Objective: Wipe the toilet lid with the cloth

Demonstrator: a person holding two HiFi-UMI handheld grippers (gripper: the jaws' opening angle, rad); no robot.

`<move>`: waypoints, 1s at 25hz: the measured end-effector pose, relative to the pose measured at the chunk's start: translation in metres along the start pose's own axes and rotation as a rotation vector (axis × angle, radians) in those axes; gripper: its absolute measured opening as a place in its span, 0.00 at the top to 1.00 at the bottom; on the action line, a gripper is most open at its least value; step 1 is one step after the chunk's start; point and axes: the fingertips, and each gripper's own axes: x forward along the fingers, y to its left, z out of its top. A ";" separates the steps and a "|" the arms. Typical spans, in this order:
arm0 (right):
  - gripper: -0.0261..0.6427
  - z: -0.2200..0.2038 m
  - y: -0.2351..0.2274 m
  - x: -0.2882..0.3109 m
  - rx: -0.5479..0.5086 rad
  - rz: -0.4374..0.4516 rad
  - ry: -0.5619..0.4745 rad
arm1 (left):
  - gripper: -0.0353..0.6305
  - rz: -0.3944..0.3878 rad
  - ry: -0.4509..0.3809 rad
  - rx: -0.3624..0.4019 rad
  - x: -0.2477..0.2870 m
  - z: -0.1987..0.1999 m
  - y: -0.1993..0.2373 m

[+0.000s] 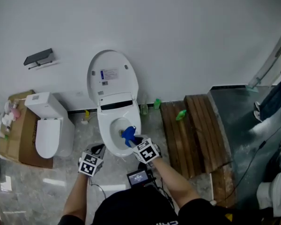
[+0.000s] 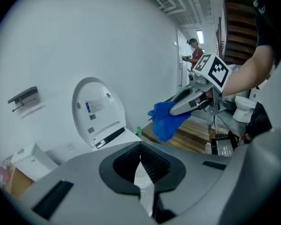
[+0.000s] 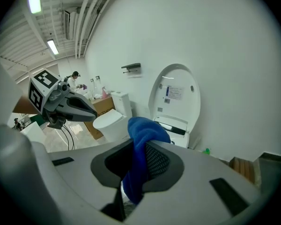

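Above toilet rim [image 1: 104, 136], cloth [image 1: 128, 133] in claw [image 1: 132, 138]

No print is readable. The label [image 1: 109, 74] on the raised toilet lid [image 1: 118, 59], upper centre of the frame, is too small.

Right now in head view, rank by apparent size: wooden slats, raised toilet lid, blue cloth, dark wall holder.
1. wooden slats
2. raised toilet lid
3. blue cloth and dark wall holder: too close to call, and the cloth is partly hidden.
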 end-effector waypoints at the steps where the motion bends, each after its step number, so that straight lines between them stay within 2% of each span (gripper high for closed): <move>1: 0.88 0.011 -0.014 0.005 -0.011 0.007 -0.001 | 0.93 0.008 0.000 -0.002 0.010 0.011 0.008; 5: 0.88 0.050 -0.061 0.026 -0.040 0.028 -0.009 | 0.93 0.039 -0.004 -0.009 0.045 0.050 0.037; 11: 0.88 0.087 -0.101 0.049 -0.059 0.059 -0.018 | 0.93 0.068 -0.004 -0.023 0.076 0.084 0.068; 19: 0.88 0.118 -0.109 0.076 -0.033 0.063 -0.036 | 0.93 0.050 0.001 -0.006 0.097 0.093 0.101; 25: 0.88 0.135 -0.093 0.100 0.012 0.013 -0.041 | 0.93 -0.016 -0.020 0.041 0.099 0.094 0.132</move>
